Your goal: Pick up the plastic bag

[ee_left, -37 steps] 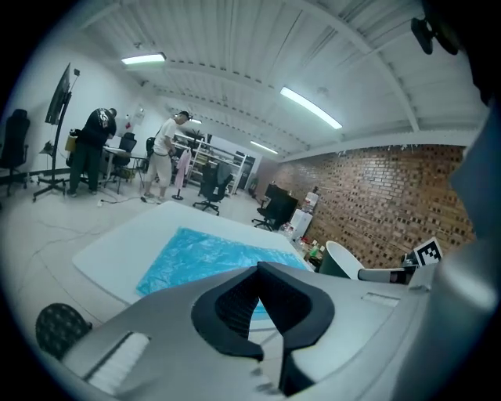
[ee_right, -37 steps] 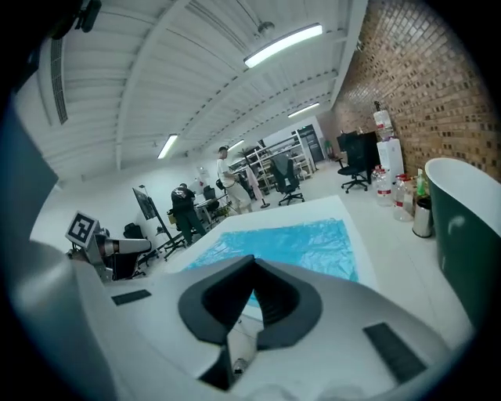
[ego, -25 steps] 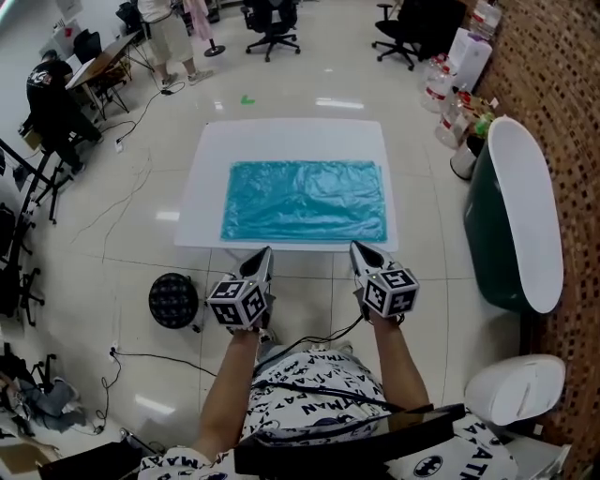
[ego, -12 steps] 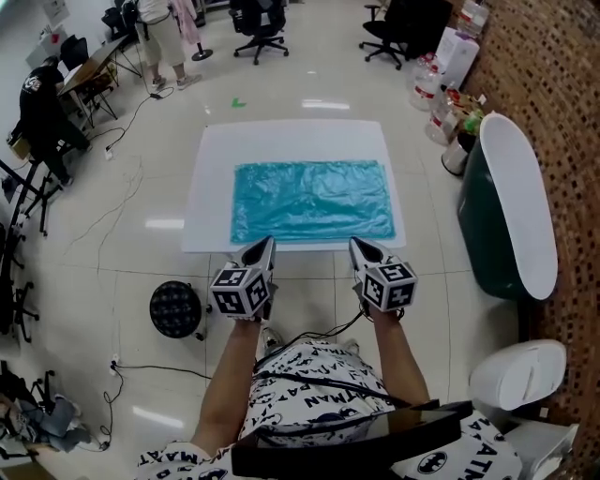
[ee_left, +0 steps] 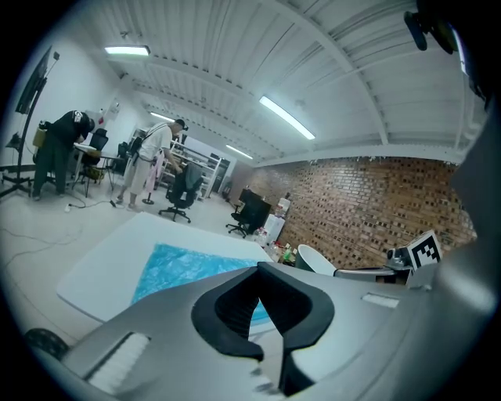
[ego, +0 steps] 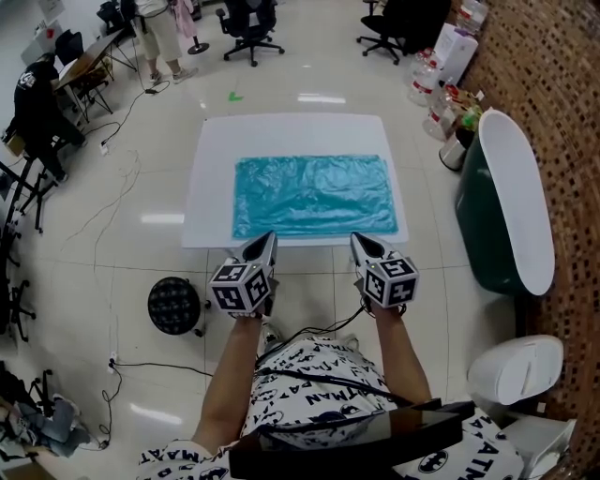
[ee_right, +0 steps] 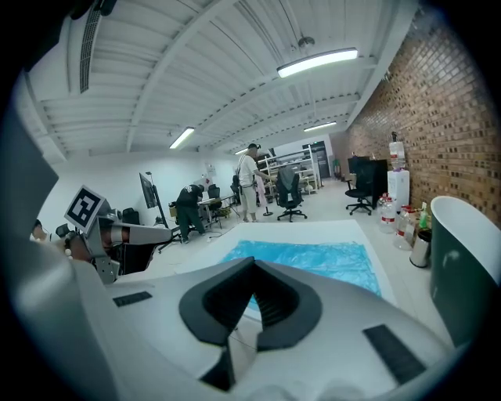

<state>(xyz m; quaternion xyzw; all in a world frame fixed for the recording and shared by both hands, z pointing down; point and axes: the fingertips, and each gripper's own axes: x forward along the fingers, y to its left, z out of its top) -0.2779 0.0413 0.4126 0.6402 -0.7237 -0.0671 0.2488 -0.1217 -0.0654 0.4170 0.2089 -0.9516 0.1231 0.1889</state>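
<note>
Left claw [ego: 267, 239]: its two jaws are pressed together, with nothing between them. It is held in the air at the near edge of the counter [ego: 211, 187] and points at the far side.
Right claw [ego: 360, 242]: its jaws are pressed together too, and they pinch nothing. It is beside the left claw, with a gap between them, at the same edge of the counter.
Cubes: each claw has a cube with black and white squares on it, close to the hand that holds it.
Plastic bag [ego: 314, 195]: it is blue-green and shiny. It lies flat and spread out in the middle of the counter, with small wrinkles on top. It is just past the tips of both claws, and no claw touches it.
Counter: it is white and flat. Only the bag lies on it.
Stool [ego: 174, 303]: it is round and black. It stands on the floor to the left of the left claw.
Tub [ego: 511, 206]: it is dark green with a white rim. It stands to the right of the counter, next to the brick wall [ego: 562, 94].
Chairs [ego: 248, 19]: black office chairs stand on the floor far behind the counter.
People [ego: 37, 94]: some stand at desks in the far left corner.
Floor [ego: 141, 216]: it is pale and shiny, with thin cords lying on it.
</note>
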